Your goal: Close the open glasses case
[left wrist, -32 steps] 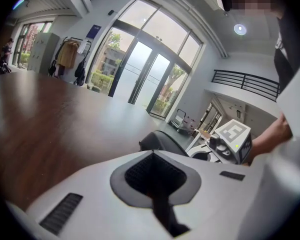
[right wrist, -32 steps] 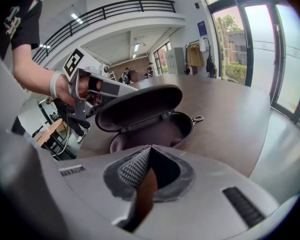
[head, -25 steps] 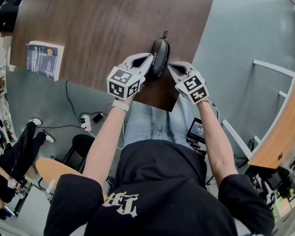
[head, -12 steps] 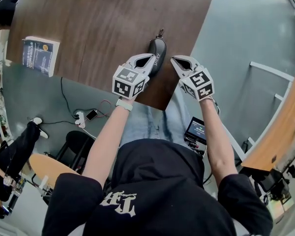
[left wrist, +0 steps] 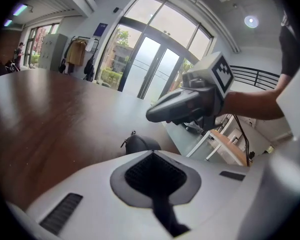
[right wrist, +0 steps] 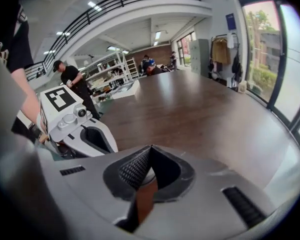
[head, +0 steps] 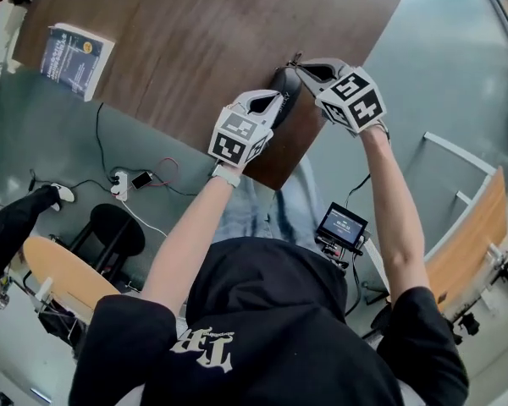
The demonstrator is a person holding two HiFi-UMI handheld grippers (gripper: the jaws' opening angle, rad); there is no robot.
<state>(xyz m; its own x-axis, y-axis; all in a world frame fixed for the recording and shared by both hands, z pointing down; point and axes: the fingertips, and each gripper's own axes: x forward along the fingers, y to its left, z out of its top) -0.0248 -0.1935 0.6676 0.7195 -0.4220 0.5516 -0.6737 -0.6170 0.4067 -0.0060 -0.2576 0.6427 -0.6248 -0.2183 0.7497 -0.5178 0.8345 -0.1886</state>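
A black zip glasses case [head: 283, 91] lies lid-down near the corner of the dark wooden table [head: 195, 41]; its lid looks shut. My left gripper [head: 278, 100] is shut with nothing in it, its tips at the case's near left side. In the left gripper view the case [left wrist: 140, 144] shows just past the closed tips of my left gripper [left wrist: 152, 152]. My right gripper [head: 299, 65] is shut and holds nothing; it hovers over the case's far end. The right gripper view shows my right gripper [right wrist: 149, 148] with only bare table beyond it, and no case.
A book [head: 74, 49] lies at the table's far left. The table's corner [head: 275, 180] is just below the case. On the floor are a power strip with cables [head: 118, 183], a round stool [head: 117, 229] and a small screen [head: 343, 225].
My right gripper has lifted and swung from the case's right side to its far end. The left gripper has stayed by the case.
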